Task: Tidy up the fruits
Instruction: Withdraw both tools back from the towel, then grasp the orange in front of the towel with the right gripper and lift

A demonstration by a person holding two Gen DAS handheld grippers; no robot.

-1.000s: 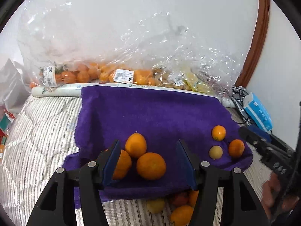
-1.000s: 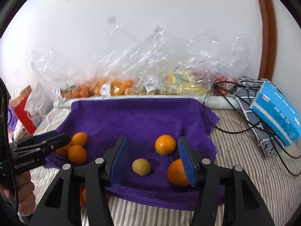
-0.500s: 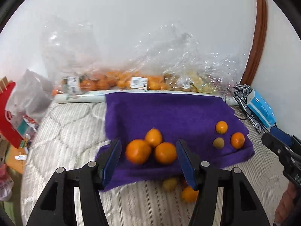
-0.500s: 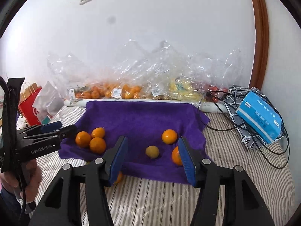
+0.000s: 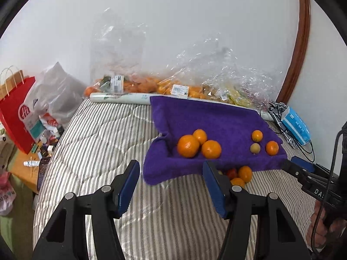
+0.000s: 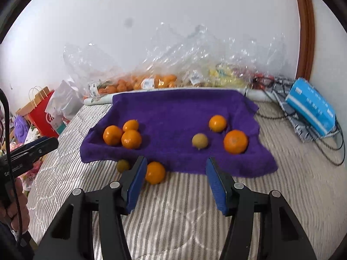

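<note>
Blue-padded jaws of the left gripper (image 5: 171,185) and the right gripper (image 6: 175,181) stand part open with nothing between them, above the striped mattress (image 6: 184,216); the left gripper's body reads "Gen…" in the right view. Both have drawn back since 1 second ago, so the purple towel (image 6: 173,108) now sits farther off, bearing 3 touching oranges (image 6: 122,134) on its left and 2 oranges with 1 yellowish fruit (image 6: 200,140) on its right. 1 orange (image 6: 155,172) lies beside the towel's near edge, clear bags of fruit (image 6: 151,80) line the wall, and a red bag (image 5: 16,117) stands left.
</note>
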